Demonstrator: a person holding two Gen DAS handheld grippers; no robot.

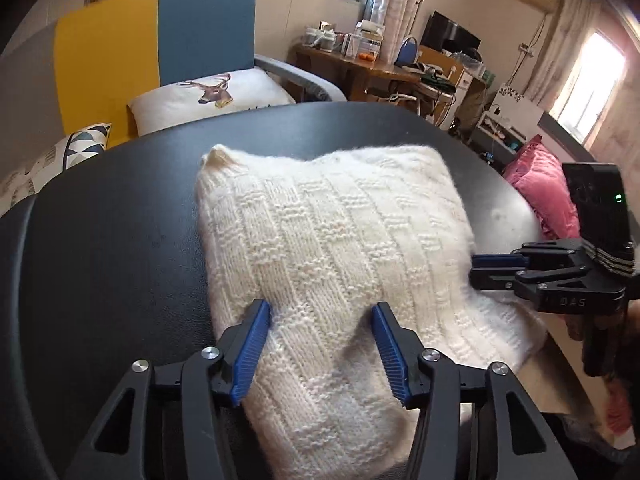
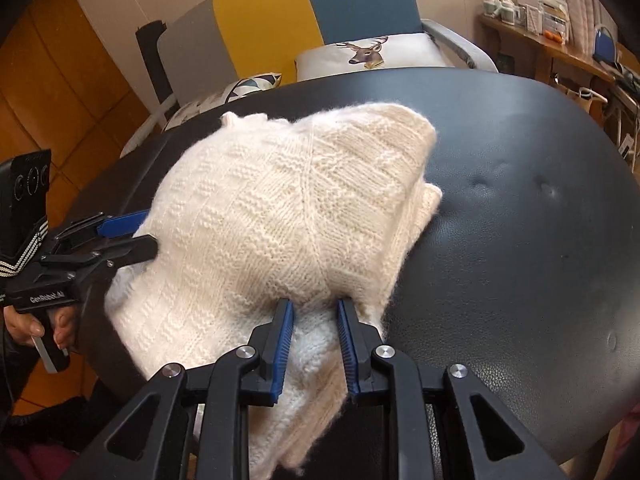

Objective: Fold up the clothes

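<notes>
The left claw hovers low at the sweater's near edge, at six o'clock of the bundle, its blue pads spread wide with knit between them but nothing pinched: released. The cream knit sweater lies on the black table, gathered into a compact, thick, roughly rectangular bundle with several layers showing along its right edge. Its long axis runs from the near table edge at six o'clock toward the far edge at twelve o'clock, tilting slightly to eleven; a small knob of knit sticks up at the far left corner. The near end droops over the table's rim. By my judgement the folding is well along: no sleeve hangs loose, and what may remain is squaring or a last fold, though I cannot settle that. The right claw sits at the bundle's right near corner, about five o'clock, pads partly apart astride a fold of knit, not clamped.
</notes>
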